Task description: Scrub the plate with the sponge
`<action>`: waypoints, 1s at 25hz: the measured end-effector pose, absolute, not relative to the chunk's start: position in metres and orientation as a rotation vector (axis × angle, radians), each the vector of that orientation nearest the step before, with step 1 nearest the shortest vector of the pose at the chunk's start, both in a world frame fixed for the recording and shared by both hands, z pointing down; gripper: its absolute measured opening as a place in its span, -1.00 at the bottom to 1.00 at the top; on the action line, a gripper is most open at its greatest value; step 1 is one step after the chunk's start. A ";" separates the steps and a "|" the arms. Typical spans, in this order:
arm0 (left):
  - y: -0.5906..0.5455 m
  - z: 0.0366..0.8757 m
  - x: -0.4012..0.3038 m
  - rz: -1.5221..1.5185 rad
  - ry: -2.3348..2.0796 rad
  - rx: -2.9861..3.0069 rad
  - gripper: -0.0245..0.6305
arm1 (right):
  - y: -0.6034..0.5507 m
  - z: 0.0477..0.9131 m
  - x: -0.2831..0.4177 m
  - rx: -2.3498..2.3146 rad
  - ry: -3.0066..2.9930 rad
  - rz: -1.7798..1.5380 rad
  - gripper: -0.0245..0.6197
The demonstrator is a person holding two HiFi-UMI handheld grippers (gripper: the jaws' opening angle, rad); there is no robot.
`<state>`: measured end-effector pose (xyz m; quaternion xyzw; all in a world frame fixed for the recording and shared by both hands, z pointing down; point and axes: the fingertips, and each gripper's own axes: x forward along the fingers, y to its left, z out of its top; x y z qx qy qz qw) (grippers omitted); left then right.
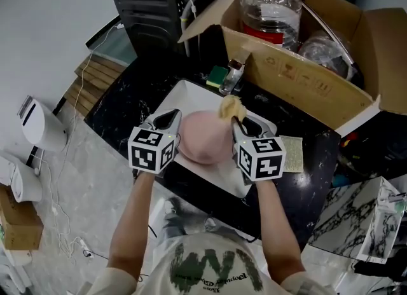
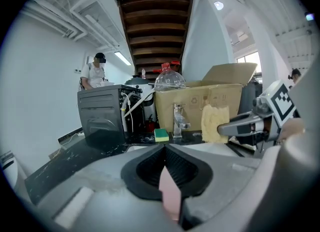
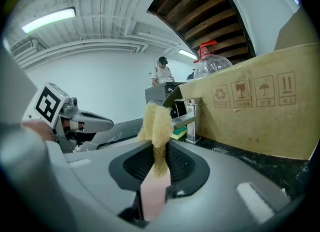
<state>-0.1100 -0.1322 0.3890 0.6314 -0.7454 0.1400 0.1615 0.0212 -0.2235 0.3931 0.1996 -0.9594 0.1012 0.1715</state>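
Left claw (image 2: 169, 178) clamped on plate (image 1: 203, 138) rim over sink (image 1: 182, 91) middle, right claw (image 3: 156, 168) pinching sponge (image 1: 230, 107) toward sink's far side: hold plate rigid, press sponge flat, scrub overlapping circles.

The plate (image 1: 202, 140) is pale pink, the sponge (image 1: 231, 106) pale yellow. The two marker cubes (image 1: 151, 150) are white with black square patterns. The table (image 1: 121, 108) is black with white veins. The cardboard box (image 1: 299, 79) is brown.
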 end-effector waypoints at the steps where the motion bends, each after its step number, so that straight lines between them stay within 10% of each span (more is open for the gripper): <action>1: -0.133 0.389 -0.112 0.403 -2.123 1.813 -0.91 | -0.224 0.393 0.020 0.576 -2.721 0.286 -0.73; 25: -0.183 0.402 -0.189 0.454 -1.739 2.219 -0.91 | -0.216 0.402 -0.039 1.022 -2.530 0.318 -0.73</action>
